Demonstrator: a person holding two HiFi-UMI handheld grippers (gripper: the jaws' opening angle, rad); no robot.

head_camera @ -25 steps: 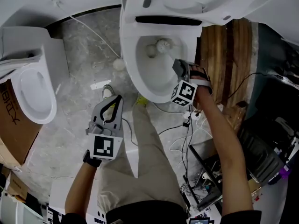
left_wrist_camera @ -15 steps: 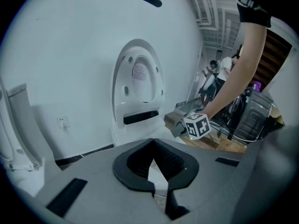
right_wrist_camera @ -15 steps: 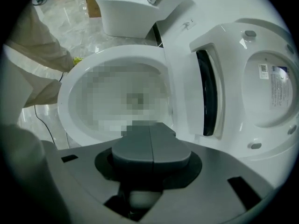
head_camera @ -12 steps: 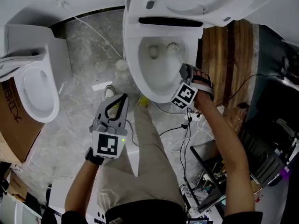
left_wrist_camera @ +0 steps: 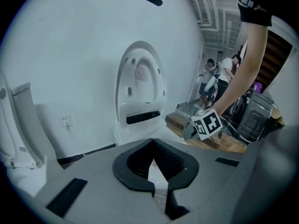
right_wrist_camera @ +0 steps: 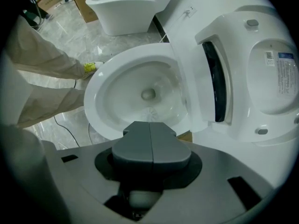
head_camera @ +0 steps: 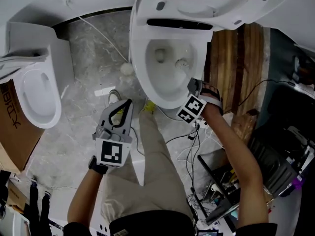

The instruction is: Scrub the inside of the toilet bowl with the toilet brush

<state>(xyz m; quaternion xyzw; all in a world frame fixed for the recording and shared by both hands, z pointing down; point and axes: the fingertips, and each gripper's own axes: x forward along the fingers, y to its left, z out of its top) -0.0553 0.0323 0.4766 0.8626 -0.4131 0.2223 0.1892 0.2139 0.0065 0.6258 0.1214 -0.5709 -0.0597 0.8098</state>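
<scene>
A second toilet [head_camera: 37, 90] stands on the marble floor [head_camera: 93, 73], left. A cardboard box [head_camera: 11, 134] sits beside it. Loose cables [head_camera: 196, 132] lie near a wooden panel [head_camera: 241, 63].

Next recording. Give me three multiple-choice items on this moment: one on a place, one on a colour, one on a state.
1. Where is the head of the white plastic toilet brush?
A) inside the white ceramic toilet bowl with the raised lid
B) lying on the marble floor
C) in the other toilet at the left

2. What colour are the wooden floor boards to the right of that bowl?
A) blue
B) brown
C) white

3. How is the right claw?
A) wide open and empty
B) shut on the brush handle
C) out of every view

Answers:
1 A: the head view shows the bristle head against the bowl's inner wall, right of the drain.
2 B: the boards show a brown wood grain.
3 B: the right gripper view shows the jaws together, with the white handle under them.
</scene>
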